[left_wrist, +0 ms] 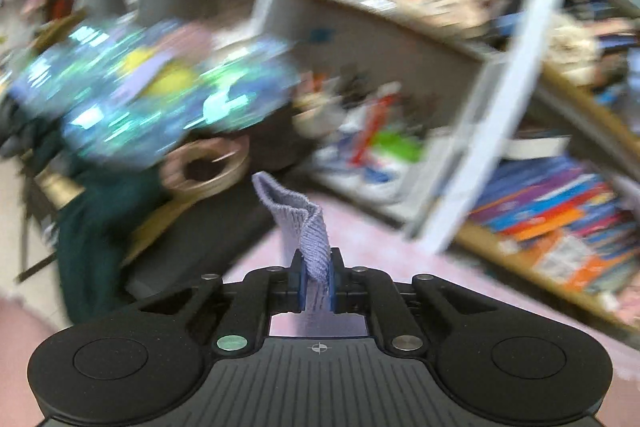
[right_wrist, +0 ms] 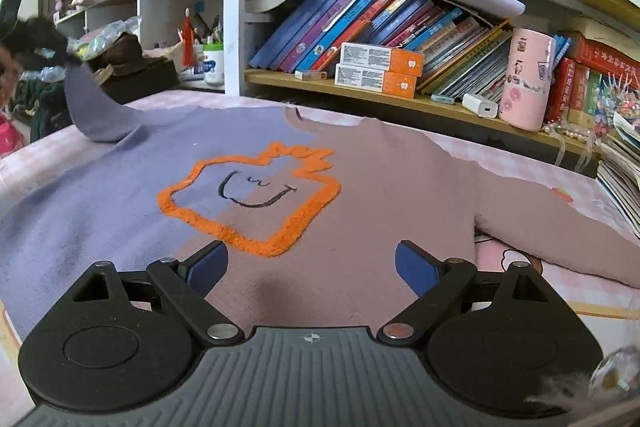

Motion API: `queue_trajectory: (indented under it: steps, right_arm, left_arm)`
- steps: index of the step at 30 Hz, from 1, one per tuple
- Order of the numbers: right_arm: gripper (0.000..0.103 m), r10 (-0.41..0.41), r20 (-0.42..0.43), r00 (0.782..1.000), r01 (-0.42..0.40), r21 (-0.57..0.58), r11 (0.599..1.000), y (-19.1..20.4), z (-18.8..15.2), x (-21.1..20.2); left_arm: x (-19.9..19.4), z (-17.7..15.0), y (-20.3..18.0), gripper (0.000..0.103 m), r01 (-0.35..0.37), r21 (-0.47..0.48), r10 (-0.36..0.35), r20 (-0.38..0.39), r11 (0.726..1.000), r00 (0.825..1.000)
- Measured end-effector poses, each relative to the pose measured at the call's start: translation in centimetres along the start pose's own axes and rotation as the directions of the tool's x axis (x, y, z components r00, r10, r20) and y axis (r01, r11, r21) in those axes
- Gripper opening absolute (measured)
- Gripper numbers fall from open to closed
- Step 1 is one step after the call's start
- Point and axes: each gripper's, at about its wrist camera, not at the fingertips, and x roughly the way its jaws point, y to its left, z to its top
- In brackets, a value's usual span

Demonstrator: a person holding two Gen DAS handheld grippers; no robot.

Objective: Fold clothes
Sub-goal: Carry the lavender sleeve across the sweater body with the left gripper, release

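Observation:
A sweater [right_wrist: 372, 179], lilac on its left half [right_wrist: 92, 203] and mauve on its right, lies flat on a pink checked sheet [right_wrist: 524, 163]. An orange outlined face [right_wrist: 248, 195] marks its chest. My right gripper [right_wrist: 312, 267] hovers open over the lower front, nothing between its blue pads [right_wrist: 208, 267]. The mauve sleeve [right_wrist: 552, 227] stretches out to the right. At far left the lilac sleeve [right_wrist: 92, 111] is lifted off the sheet. In the blurred left wrist view my left gripper [left_wrist: 316, 267] is shut on that sleeve's ribbed lilac cuff [left_wrist: 304, 223], which sticks up past the fingers.
A bookshelf [right_wrist: 360, 95] runs along the far edge, with leaning books, two orange-and-white boxes [right_wrist: 380, 67] and a pink cup [right_wrist: 526, 79]. A book stack [right_wrist: 620, 171] sits at right. In the left wrist view, a shiny patterned bag [left_wrist: 152, 91] and dark green cloth [left_wrist: 100, 227] lie at left.

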Motion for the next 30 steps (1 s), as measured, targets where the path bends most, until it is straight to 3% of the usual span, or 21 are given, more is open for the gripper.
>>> queue_trajectory:
  steps: [4,12,17,23,30]
  right_arm:
    - [0.091,-0.016,0.005,1.0,0.015,0.024,1.0,-0.4,0.0,0.0]
    - [0.091,0.006,0.01,1.0,-0.006,0.022,1.0,-0.3,-0.1,-0.1]
    - [0.091,0.026,0.006,1.0,-0.026,0.05,0.998,-0.9,-0.1,0.0]
    - [0.091,0.039,0.007,0.999,-0.039,0.064,0.997,-1.1,-0.2,-0.1]
    - [0.091,0.045,0.004,0.999,-0.045,0.067,0.997,-1.1,-0.2,0.0]
  left_arm:
    - [0.4,1.1,-7.1,0.008,0.174,0.073,-0.176,0.018,0.982,0.984]
    - [3.6,-1.2,-19.0,0.008,0.41,0.125,-0.407,-0.045,0.904,0.912]
    - [6.0,-4.8,-22.8,0.008,0.473,0.102,-0.459,-0.134,0.875,0.878]
    - [8.8,-8.7,-25.0,0.008,0.481,0.082,-0.457,-0.211,0.873,0.864]
    - [9.2,-11.6,-27.1,0.009,0.513,0.094,-0.474,-0.273,0.853,0.837]
